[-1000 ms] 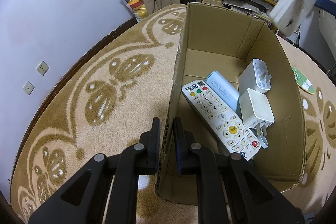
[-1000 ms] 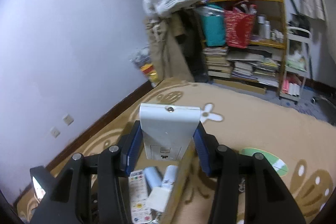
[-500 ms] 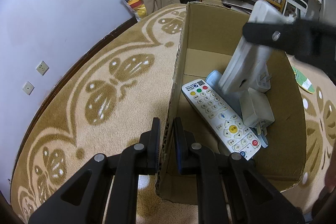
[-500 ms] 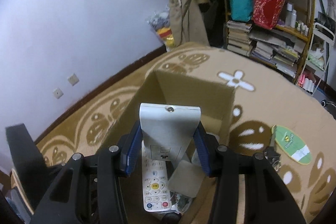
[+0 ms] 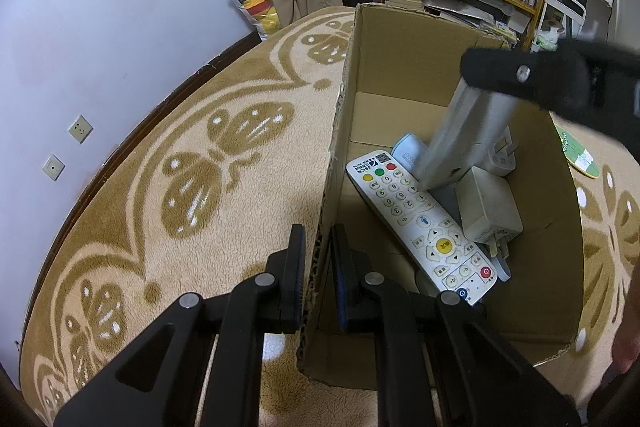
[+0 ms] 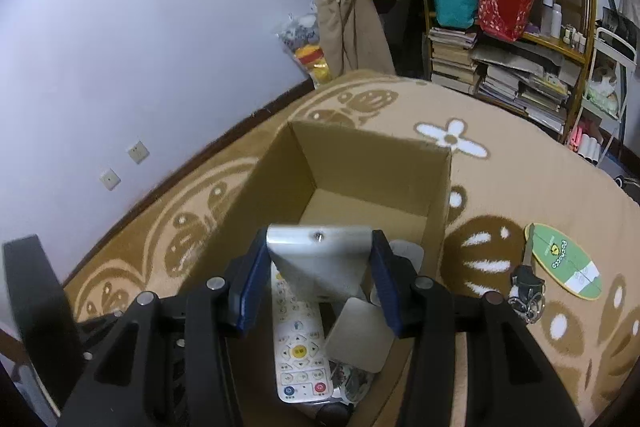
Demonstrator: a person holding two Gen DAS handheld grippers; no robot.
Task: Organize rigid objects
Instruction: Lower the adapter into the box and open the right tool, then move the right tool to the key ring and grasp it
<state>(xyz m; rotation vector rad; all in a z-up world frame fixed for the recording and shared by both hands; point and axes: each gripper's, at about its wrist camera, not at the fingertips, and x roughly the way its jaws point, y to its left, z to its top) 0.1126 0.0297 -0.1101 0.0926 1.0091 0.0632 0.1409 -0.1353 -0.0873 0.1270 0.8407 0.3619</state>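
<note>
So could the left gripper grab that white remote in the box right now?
Probably not as things stand: the left gripper is shut on the cardboard box wall. The white remote lies uncovered close by, so it must let go first.

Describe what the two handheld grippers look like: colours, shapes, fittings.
The left gripper and the right gripper look alike: matte black plastic linkage arms with triangular cut-outs, joined by round silver pivot pins. Each ends in two flat, upright fingers faced with blue pads, ribbed on the left gripper. No cables or markings show. No sleeve or clothing is visible.
</note>
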